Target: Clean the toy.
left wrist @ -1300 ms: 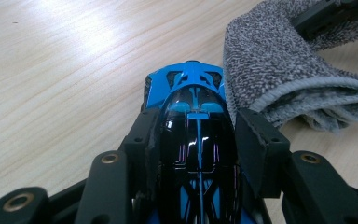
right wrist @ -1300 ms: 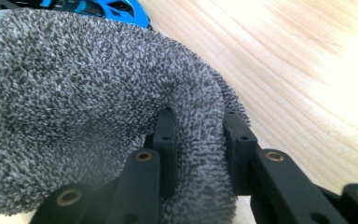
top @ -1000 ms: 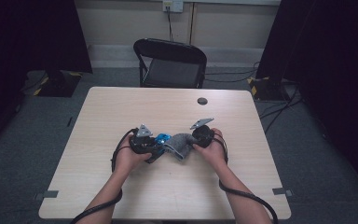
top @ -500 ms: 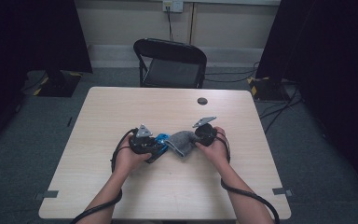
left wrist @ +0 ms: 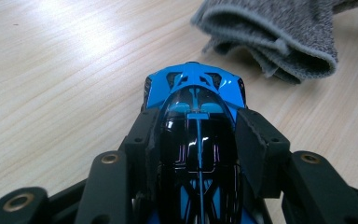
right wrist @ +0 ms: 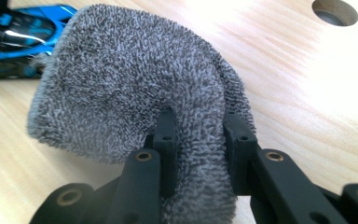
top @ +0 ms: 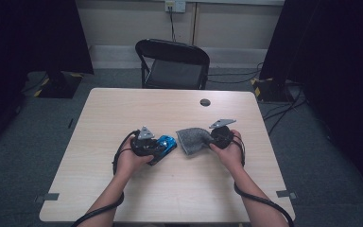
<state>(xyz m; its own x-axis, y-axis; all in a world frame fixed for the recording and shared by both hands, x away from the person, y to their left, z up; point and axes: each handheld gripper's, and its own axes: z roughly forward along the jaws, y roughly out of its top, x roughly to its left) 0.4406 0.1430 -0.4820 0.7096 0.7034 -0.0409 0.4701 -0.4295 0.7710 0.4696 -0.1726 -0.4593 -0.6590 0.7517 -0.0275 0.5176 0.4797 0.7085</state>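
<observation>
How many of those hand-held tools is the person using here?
2. The left tool sits left of the table's middle, clamped on a blue toy car. The right tool is just right of the middle, pinching a grey cloth.

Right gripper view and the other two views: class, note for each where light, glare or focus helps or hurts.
High view: table evenly lit, room around it dark, left claw small but clear. Left gripper view: sharp reflections on the toy car, grey cloth slightly soft. Right gripper view: the tabletop washes out towards the hole, cloth fibres crisp around the right claw.
</observation>
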